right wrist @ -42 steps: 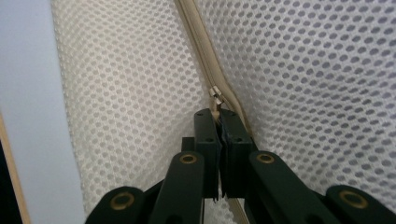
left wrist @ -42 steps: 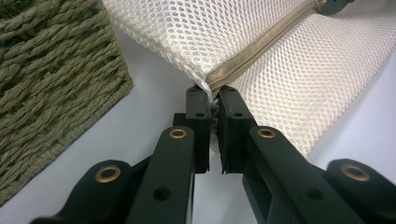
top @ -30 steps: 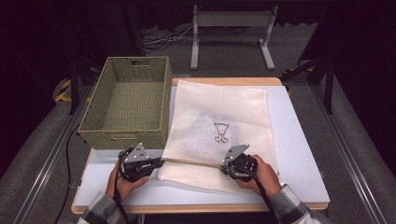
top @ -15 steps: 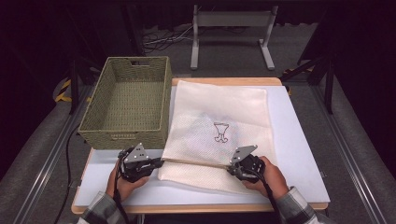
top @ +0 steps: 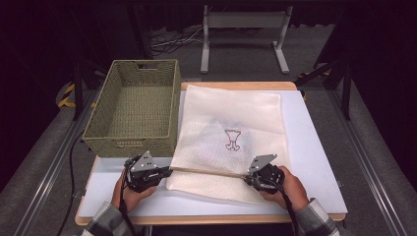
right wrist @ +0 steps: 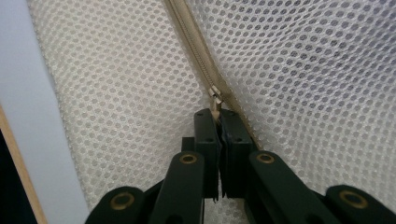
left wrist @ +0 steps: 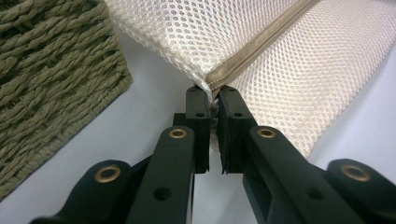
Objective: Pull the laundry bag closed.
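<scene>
Right gripper [top: 252, 179] has slid right, clamped on the zipper pull [right wrist: 215, 100] of the cream mesh laundry bag [top: 231, 113]; left gripper [top: 167, 172] pinches the bag's corner at lower left. Mid-unzip I'd say, so next is pulling further right.

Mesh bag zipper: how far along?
Done: left gripper is shut on the mesh bag corner at the zipper end; right gripper is shut on the zipper pull. In hand: zipper held taut. Left: sliding the pull along; wicker basket is empty.

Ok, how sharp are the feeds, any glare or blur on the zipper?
High view: soft, dark surroundings, mesh bag evenly lit, no glare. Left gripper view: zipper sharp near the left claw, blurring farther off. Right gripper view: zipper pull crisp at the right claw.
</scene>
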The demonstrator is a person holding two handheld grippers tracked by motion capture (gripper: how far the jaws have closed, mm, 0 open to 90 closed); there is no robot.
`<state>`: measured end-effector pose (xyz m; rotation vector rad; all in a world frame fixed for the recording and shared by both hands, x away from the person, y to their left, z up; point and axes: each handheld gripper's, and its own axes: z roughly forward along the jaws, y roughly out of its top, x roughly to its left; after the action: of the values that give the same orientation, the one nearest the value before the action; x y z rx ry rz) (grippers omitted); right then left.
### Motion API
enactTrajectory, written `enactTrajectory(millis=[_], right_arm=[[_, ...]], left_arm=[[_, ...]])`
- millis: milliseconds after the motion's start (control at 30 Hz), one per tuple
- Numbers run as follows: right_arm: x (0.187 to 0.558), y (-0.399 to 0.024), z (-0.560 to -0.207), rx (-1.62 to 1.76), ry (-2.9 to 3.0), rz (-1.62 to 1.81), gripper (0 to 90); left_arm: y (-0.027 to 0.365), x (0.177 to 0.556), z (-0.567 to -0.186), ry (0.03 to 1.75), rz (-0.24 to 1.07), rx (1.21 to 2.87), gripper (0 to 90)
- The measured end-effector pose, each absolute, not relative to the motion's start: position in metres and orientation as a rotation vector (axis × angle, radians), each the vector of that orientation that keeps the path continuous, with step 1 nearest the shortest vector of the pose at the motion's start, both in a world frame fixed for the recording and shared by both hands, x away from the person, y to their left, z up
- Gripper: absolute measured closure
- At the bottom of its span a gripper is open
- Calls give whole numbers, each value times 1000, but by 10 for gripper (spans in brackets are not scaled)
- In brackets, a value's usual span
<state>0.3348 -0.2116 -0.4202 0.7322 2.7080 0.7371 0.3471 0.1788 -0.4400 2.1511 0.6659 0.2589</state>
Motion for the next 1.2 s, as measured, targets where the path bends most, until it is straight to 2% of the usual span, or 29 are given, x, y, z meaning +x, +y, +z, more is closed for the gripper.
enactTrajectory(millis=[1200], right_arm=[[330,-232,-418,792,2686,721,873]], left_arm=[[179,347,-441,664,248,2158,844]])
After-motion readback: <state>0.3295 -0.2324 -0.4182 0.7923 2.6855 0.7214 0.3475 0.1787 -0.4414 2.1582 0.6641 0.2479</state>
